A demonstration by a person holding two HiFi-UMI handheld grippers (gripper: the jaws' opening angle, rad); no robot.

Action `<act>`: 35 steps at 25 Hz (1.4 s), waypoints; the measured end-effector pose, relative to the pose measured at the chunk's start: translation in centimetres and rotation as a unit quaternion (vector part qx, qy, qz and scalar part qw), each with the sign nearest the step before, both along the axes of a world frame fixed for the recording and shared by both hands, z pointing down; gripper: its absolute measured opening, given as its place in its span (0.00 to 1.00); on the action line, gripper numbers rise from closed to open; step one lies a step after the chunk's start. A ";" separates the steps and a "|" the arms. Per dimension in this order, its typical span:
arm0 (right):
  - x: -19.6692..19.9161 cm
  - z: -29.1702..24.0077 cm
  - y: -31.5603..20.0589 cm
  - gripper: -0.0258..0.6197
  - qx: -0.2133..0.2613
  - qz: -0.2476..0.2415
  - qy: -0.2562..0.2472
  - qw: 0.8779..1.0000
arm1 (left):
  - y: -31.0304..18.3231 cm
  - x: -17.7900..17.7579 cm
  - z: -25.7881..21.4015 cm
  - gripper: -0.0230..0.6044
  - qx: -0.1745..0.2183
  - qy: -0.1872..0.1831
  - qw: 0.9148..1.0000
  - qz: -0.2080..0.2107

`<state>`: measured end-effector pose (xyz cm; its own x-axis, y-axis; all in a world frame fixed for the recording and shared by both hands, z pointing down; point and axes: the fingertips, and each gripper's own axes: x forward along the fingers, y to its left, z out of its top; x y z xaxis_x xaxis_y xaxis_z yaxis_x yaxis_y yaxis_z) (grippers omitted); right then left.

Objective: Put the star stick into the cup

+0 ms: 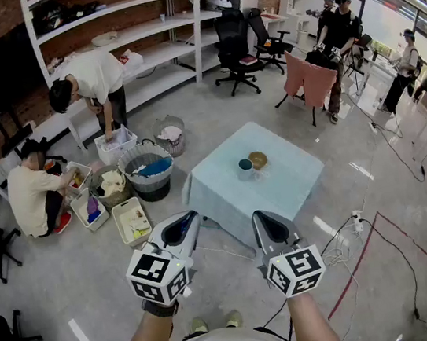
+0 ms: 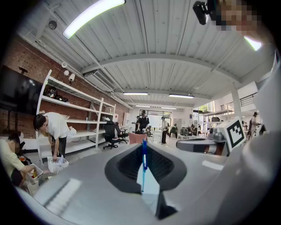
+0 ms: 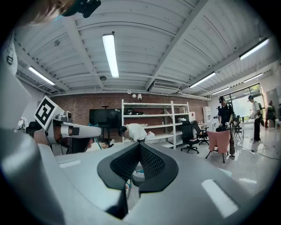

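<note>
A small table with a pale blue cloth [image 1: 281,195] stands ahead, bearing a teal cup [image 1: 245,170] and a tan bowl [image 1: 258,159] side by side. Both grippers hover short of the table's near edge, well back from the cup. In the left gripper view, my left gripper [image 2: 143,147] is shut on a thin blue stick [image 2: 142,169] that stands upright between the jaws; its star end is not visible. My right gripper [image 3: 139,146] is shut with nothing in it. In the head view the left gripper [image 1: 190,219] and the right gripper [image 1: 261,219] point toward the table.
Left of the table are a grey tub [image 1: 149,173], a wire basket [image 1: 168,135] and several crates [image 1: 131,220], with two people [image 1: 93,84] bent over them. White shelving [image 1: 137,34], office chairs [image 1: 233,47] and standing people [image 1: 338,28] are behind. Cables [image 1: 359,239] lie at right.
</note>
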<state>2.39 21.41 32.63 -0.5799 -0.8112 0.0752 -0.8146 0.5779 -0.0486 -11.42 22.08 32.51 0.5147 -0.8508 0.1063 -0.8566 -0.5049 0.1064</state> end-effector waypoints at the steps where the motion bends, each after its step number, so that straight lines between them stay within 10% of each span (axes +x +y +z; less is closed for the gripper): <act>1: 0.0 -0.1 0.0 0.06 0.001 0.000 0.001 1.000 | 0.0 0.0 -0.1 0.07 0.000 0.000 1.000 0.000; 35: 7.7 -1.0 -5.8 0.06 0.017 0.020 -0.048 0.998 | -6.2 6.5 -0.6 0.07 0.027 -0.012 0.999 -0.018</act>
